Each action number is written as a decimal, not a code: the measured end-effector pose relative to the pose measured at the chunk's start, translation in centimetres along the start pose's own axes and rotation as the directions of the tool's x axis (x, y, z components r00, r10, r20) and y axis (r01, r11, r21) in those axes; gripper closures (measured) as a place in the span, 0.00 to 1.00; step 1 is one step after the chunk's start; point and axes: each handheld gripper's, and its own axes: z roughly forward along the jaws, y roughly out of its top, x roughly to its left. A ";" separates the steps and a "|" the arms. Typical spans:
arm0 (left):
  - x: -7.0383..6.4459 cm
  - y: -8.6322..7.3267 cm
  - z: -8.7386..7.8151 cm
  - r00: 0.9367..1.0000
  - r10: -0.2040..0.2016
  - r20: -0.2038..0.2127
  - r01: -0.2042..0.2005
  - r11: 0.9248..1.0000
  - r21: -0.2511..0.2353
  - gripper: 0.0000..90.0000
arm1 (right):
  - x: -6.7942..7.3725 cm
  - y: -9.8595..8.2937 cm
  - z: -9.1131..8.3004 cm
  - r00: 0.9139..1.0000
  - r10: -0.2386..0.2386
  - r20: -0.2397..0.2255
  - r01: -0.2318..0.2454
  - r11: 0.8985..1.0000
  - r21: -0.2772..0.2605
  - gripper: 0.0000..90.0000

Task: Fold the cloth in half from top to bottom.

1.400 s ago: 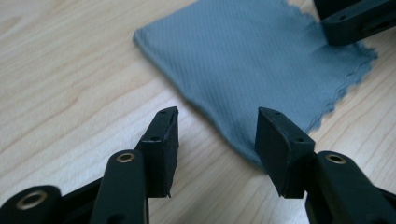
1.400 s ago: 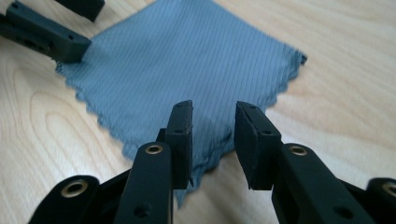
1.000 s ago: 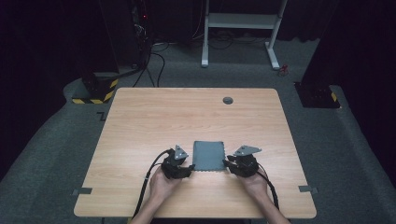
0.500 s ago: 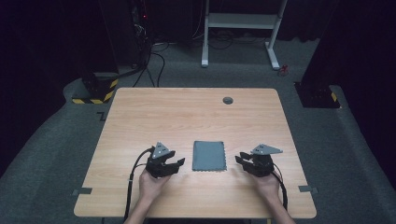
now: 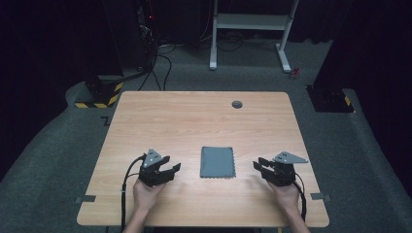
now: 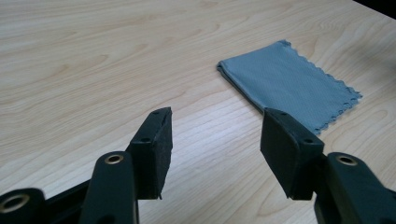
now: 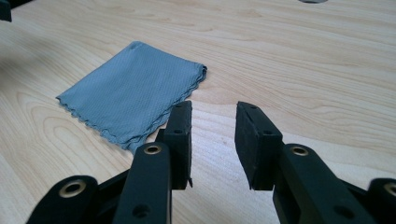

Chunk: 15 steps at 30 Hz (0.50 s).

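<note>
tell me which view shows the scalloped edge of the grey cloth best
The left gripper view: the grey cloth lies near, its scalloped edge sharp. The right gripper view shows it partly behind a jaw; the high view shows it small, flat on the table.

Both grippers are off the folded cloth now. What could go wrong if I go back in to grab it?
The cloth lies flat on the table, so the open left gripper or right gripper may scrape the wood rather than catch an edge. Its stacked scalloped edges could separate, so a pinch might lift only one layer and undo the fold.
</note>
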 end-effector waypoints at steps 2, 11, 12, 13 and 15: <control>0.4 -0.3 -0.5 1.000 -0.019 0.001 0.019 1.000 -0.011 0.49 | -0.2 -0.2 -0.3 1.000 0.013 0.002 -0.013 1.000 -0.002 0.74; 1.6 -2.1 -2.0 0.998 -0.053 -0.039 0.051 0.998 -0.042 0.48 | -0.7 -1.0 -1.6 1.000 0.015 0.023 -0.015 1.000 -0.017 0.74; 1.6 -2.2 -2.2 0.997 -0.056 -0.047 0.054 0.997 -0.047 0.48 | -0.8 -1.1 -1.7 0.999 0.021 0.025 -0.021 1.000 -0.020 0.73; 1.7 -2.3 -2.3 0.997 -0.061 -0.048 0.059 0.997 -0.049 0.48 | -0.9 -1.2 -1.9 0.999 0.025 0.025 -0.025 0.999 -0.025 0.73; 1.9 -2.5 -2.6 0.996 -0.063 -0.056 0.060 0.997 -0.053 0.48 | -1.1 -1.4 -2.2 0.999 0.037 0.027 -0.037 0.999 -0.025 0.73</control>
